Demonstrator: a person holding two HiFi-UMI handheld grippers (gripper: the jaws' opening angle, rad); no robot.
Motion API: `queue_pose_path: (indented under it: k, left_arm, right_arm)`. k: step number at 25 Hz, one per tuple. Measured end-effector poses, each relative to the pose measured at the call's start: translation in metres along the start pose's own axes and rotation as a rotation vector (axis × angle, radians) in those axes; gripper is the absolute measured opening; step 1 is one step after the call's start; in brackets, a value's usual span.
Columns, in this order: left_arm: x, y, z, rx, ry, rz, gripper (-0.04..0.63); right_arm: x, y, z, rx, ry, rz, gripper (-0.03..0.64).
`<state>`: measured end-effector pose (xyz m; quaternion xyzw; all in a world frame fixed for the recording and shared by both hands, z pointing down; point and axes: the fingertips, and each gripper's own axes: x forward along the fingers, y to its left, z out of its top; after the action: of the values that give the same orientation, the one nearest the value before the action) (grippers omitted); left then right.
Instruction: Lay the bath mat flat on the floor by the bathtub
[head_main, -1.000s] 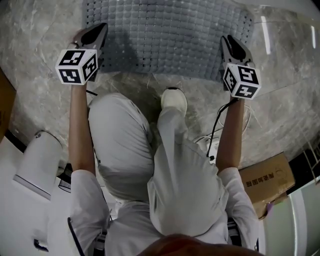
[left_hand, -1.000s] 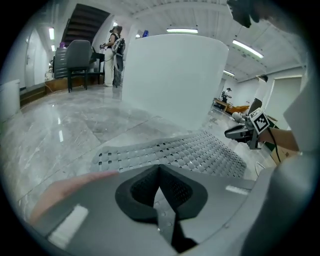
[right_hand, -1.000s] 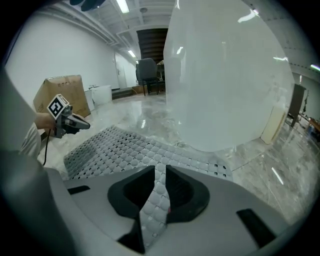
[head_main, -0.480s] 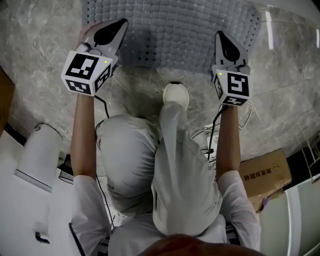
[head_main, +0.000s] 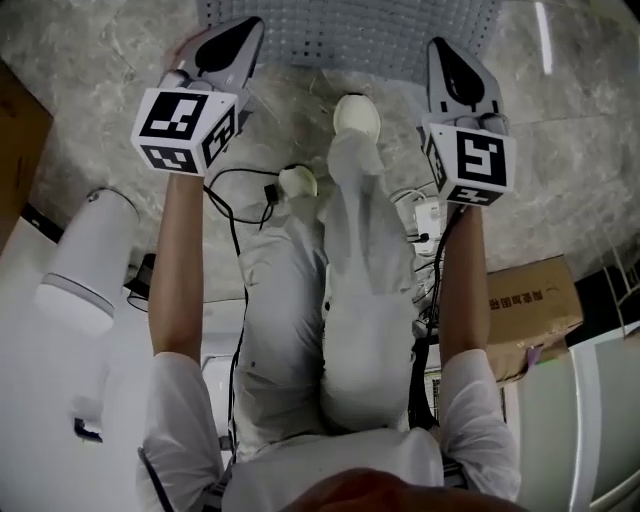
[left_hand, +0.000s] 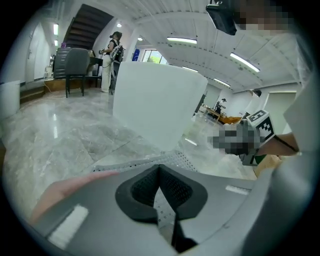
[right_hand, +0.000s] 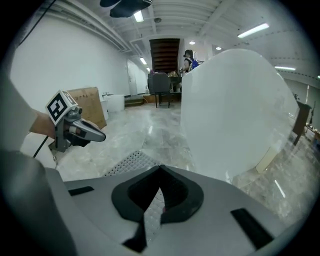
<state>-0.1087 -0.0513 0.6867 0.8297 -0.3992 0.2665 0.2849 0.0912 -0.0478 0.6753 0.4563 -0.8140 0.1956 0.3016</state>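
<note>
marble floor (head_main: 90, 90), perforated bath mat (head_main: 350, 30) flat beside white bathtub (right_hand: 230, 110), left gripper (head_main: 243, 32) and right gripper (head_main: 446, 52) fingers clenched, empty, bathtub seen in gripper views alone, cables (head_main: 240, 190) in head view alone

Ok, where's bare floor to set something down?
Bare floor left of the bath mat, and right of it past the right gripper. Crowded around the feet: cables, cardboard box, white bin.

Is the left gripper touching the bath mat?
Apart. Right gripper view shows the left gripper in the air, bath mat flat on the floor below.
</note>
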Motion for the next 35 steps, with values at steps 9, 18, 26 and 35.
queue_pose_path:
  k: [9, 18, 26, 35]
  left_arm:
    - [-0.144, -0.066, 0.133, 0.028, -0.038, 0.040, -0.003]
    - [-0.275, -0.172, 0.237, 0.025, -0.074, -0.022, -0.003]
    - [-0.420, -0.231, 0.341, 0.066, -0.219, 0.020, -0.003]
    - [-0.544, -0.305, 0.400, 0.197, -0.341, 0.042, -0.003]
  right_arm:
    - [-0.149, 0.009, 0.120, 0.068, -0.019, -0.016, 0.002]
    - [-0.296, 0.042, 0.236, 0.108, -0.062, -0.006, 0.002]
    - [-0.438, 0.099, 0.354, 0.045, -0.166, 0.035, 0.003]
    - [-0.573, 0.127, 0.434, -0.006, -0.335, -0.008, 0.002]
